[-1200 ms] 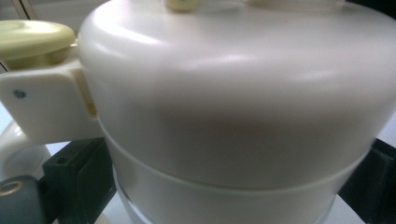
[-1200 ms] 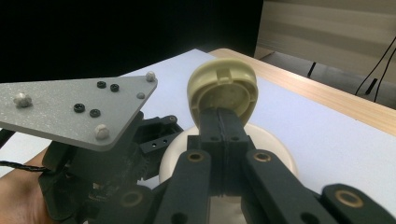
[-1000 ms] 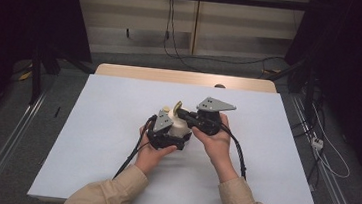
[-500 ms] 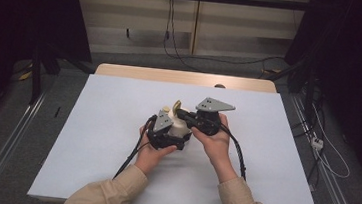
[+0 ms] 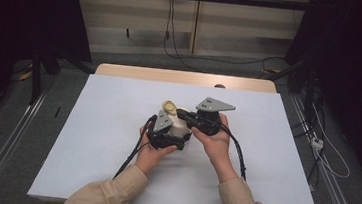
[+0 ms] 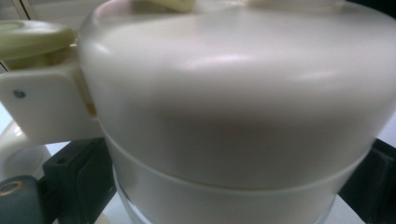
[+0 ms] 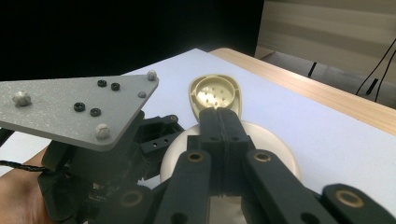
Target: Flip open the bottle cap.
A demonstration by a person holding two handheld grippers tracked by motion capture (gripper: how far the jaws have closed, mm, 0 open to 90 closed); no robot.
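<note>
Standing near the middle of the white table point(image 5: 116, 126), the cream container point(image 5: 182, 127) has its domed lid point(image 6: 233, 93) seated on the body, while the yellowish flip cap point(image 7: 215, 94) is raised on its hinge, its ribbed underside facing the right gripper view. The left gripper point(image 5: 166, 133) grasps the container body, one black jaw on each flank in the left gripper view, holding it upright. The right gripper point(image 5: 183, 115) is clenched on the base of the flip cap, with its jaws pressed together and no gap between them. Judged from this state, the container is secured and the cap is already swung up; what is left appears to be carrying the cap to its end position and letting go. The container's contents cannot be determined.
</note>
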